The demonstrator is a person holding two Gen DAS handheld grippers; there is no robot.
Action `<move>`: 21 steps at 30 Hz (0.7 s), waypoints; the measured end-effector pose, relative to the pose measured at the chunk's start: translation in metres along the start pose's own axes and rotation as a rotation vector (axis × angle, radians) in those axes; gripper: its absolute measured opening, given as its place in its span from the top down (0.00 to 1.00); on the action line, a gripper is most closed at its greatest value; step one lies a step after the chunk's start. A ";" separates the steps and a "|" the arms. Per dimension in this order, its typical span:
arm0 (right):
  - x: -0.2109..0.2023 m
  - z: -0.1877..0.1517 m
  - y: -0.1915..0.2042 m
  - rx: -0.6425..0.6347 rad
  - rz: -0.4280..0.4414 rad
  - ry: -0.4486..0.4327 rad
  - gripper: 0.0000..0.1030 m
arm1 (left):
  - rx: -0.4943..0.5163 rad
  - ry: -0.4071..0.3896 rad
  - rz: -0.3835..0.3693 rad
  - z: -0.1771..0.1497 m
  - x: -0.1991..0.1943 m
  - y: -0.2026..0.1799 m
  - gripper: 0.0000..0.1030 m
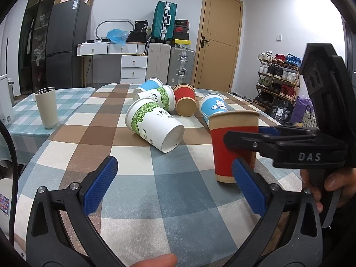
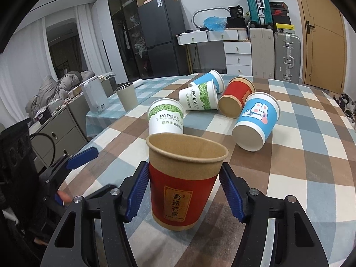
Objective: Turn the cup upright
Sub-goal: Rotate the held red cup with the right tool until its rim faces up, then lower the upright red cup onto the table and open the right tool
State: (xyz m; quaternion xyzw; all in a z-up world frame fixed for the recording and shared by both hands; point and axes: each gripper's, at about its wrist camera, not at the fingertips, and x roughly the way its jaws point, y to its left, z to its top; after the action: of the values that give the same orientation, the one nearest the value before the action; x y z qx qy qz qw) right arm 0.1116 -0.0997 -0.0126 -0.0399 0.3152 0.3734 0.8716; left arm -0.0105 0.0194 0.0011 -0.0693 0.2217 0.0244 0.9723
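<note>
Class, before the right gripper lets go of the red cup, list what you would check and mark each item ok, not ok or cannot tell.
1. Red cup upright, mouth up: ok.
2. Cup base resting on the checked tablecloth: ok in the left wrist view; the right wrist view suggests a slight tilt.
3. Right gripper pads on both sides of the cup: ok; whether both pads press it, cannot tell.
4. Left gripper open and apart from the cup: ok.
5. Nearest lying cups, the green-leaf white cup and the blue rabbit cup, apart from the red cup: ok.
6. Remaining cups flipped: not ok, five still lie on their sides.
</note>
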 end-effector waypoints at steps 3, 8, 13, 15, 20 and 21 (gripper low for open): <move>-0.006 -0.007 0.004 -0.037 0.010 0.009 0.37 | -0.003 0.000 -0.002 0.000 0.000 0.000 0.01; -0.015 -0.017 0.010 -0.112 0.002 0.004 0.39 | -0.002 0.000 -0.002 0.000 0.001 0.000 0.01; -0.012 -0.017 0.011 -0.115 -0.036 -0.025 0.39 | -0.002 -0.001 -0.002 0.000 0.001 0.000 0.01; -0.010 -0.016 0.012 -0.119 -0.043 -0.032 0.39 | -0.002 0.000 -0.002 0.000 0.001 0.000 0.01; -0.011 -0.018 0.016 -0.142 -0.052 -0.041 0.38 | -0.002 0.000 -0.002 0.000 0.001 0.000 0.01; -0.011 -0.018 0.015 -0.143 -0.047 -0.042 0.38 | -0.001 -0.001 -0.003 0.000 0.001 -0.001 0.01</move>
State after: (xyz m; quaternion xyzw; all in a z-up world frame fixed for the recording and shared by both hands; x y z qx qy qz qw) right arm 0.0862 -0.1009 -0.0184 -0.1014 0.2683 0.3752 0.8815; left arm -0.0100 0.0187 0.0006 -0.0702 0.2213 0.0233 0.9724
